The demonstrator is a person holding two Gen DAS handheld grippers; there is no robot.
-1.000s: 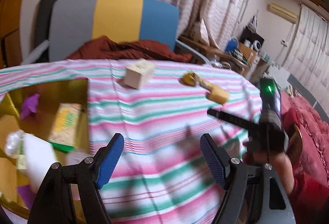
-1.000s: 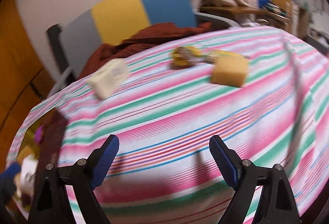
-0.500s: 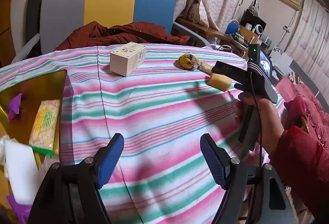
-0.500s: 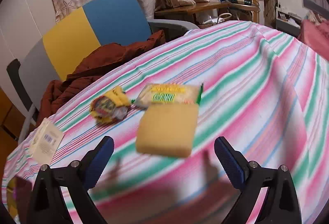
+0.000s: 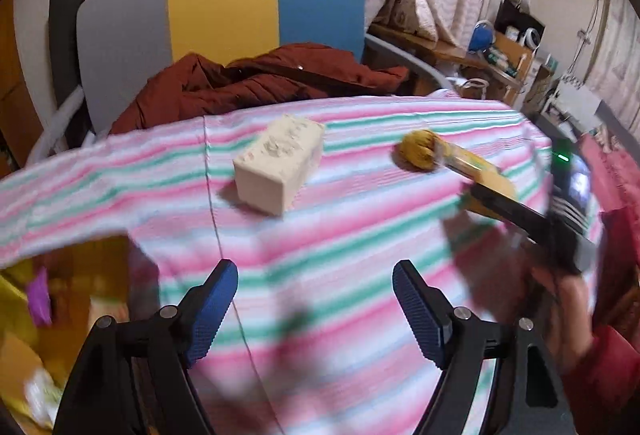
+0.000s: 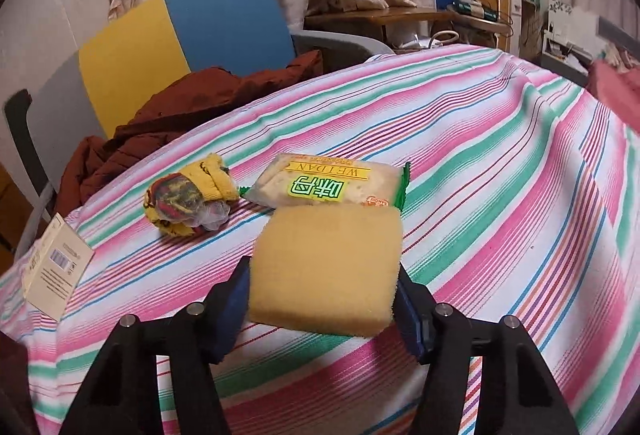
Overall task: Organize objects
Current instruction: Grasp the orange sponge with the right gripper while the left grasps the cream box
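Two pads of the right gripper [image 6: 322, 299] clench the yellow sponge [image 6: 326, 267] across its flanks — soft, light, compressible; left gripper [image 5: 314, 309] gapes unladen.

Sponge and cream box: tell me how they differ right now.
The sponge is yellow, soft-looking and lies flat between the right gripper pads; the box is cream, hard-edged and untouched, ahead of the open left gripper. The box bears print; the sponge is plain. Both are blocks on the striped cloth.
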